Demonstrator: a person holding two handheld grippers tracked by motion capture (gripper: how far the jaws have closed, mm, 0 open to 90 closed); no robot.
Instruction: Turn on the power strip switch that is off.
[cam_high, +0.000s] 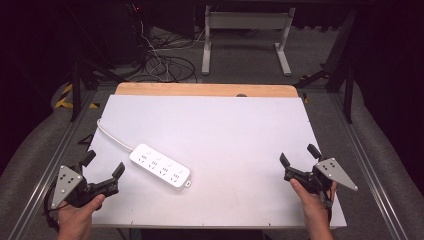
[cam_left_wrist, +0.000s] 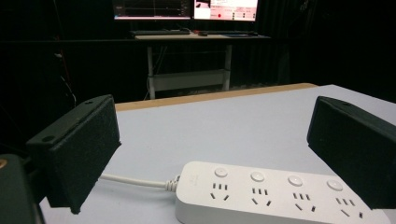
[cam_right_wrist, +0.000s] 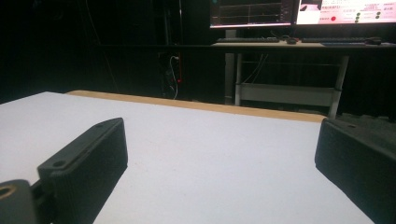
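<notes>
Power strip: a white power strip (cam_high: 160, 166) is lying flat on the white table (cam_high: 225, 130), left of the table's middle, running diagonally from upper left to lower right in the high view. Four socket groups, each with a round button, are showing along its top in the left gripper view (cam_left_wrist: 275, 191).

Cord: a white cord (cam_high: 112, 137) is leaving the power strip's far-left end and curving away toward the table's left edge; in the left gripper view it is entering the strip's end from the left (cam_left_wrist: 135, 181).

Left gripper: the left gripper (cam_high: 104, 168) is sitting near the table's front-left corner, just left of the power strip and apart from it, held by the person's left hand (cam_high: 77, 217). Its jaws are standing spread wide, with nothing between them but air; in the left gripper view (cam_left_wrist: 212, 149) they are framing the power strip, which is lying ahead of them.

Right gripper: the right gripper (cam_high: 298, 154) is sitting near the table's front-right edge, well apart from the power strip, held by the right hand (cam_high: 312, 205). Its jaws are standing spread wide too, gripping nothing; in the right gripper view (cam_right_wrist: 219, 158) bare white table is lying between them.

Behind the table: a desk with lit monitors (cam_right_wrist: 299, 11) is standing beyond the table's far wooden edge (cam_high: 205, 90).
</notes>
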